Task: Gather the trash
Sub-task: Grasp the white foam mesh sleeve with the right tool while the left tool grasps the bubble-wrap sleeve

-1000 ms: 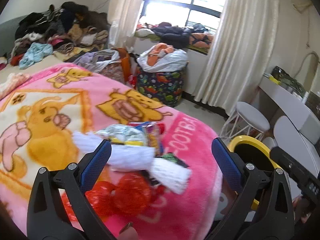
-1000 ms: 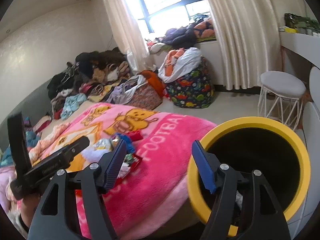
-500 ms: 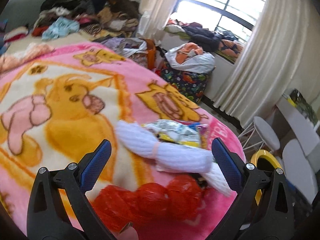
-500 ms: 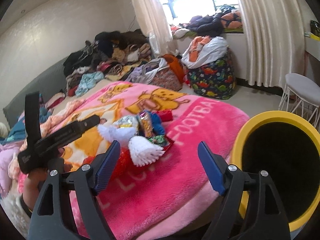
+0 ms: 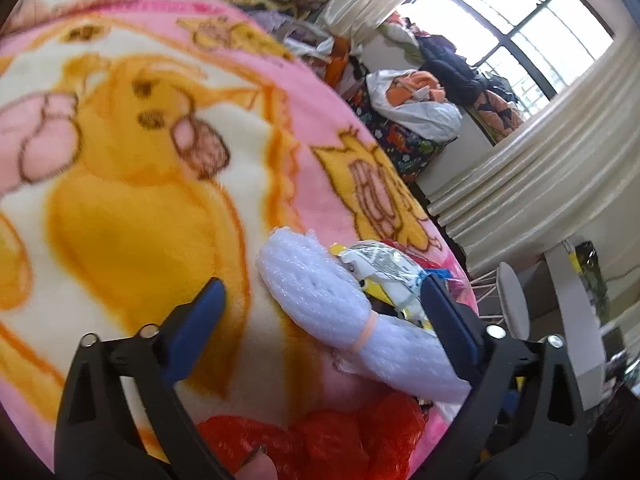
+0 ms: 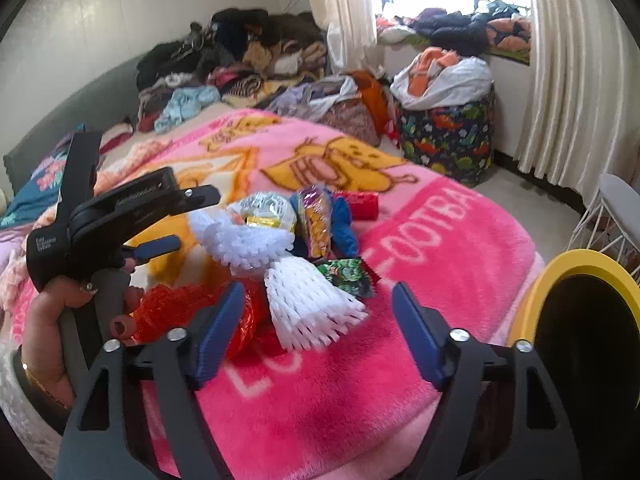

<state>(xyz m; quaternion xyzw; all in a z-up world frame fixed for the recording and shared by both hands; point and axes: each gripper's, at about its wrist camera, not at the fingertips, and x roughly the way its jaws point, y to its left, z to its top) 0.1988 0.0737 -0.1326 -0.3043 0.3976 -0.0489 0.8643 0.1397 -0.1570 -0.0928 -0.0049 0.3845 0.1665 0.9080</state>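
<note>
A pile of trash lies on the pink cartoon blanket (image 6: 440, 240). It holds a white foam net bundle (image 5: 320, 292) (image 6: 308, 300) tied with a rubber band, a red mesh net (image 5: 320, 440) (image 6: 192, 308), and snack wrappers (image 5: 380, 268) (image 6: 316, 220). My left gripper (image 5: 324, 320) (image 6: 188, 220) hovers over the foam bundle. Its jaws are closing, the bundle lies between them, and the pads do not touch it. My right gripper (image 6: 320, 332) is low in front of the pile. Its jaws are closing too, with the foam net's flared end just beyond them, untouched.
A black bin with a yellow rim (image 6: 580, 320) stands at the bed's right side. A white stool (image 6: 616, 208) and a dinosaur-print hamper (image 6: 448, 140) stand on the floor beyond. Heaped clothes (image 6: 240, 60) cover the far end of the bed.
Both grippers have come down and closer to the trash pile. The left one rolled and now straddles the white foam bundle. The yellow bin slid to the right edge of the right view.
</note>
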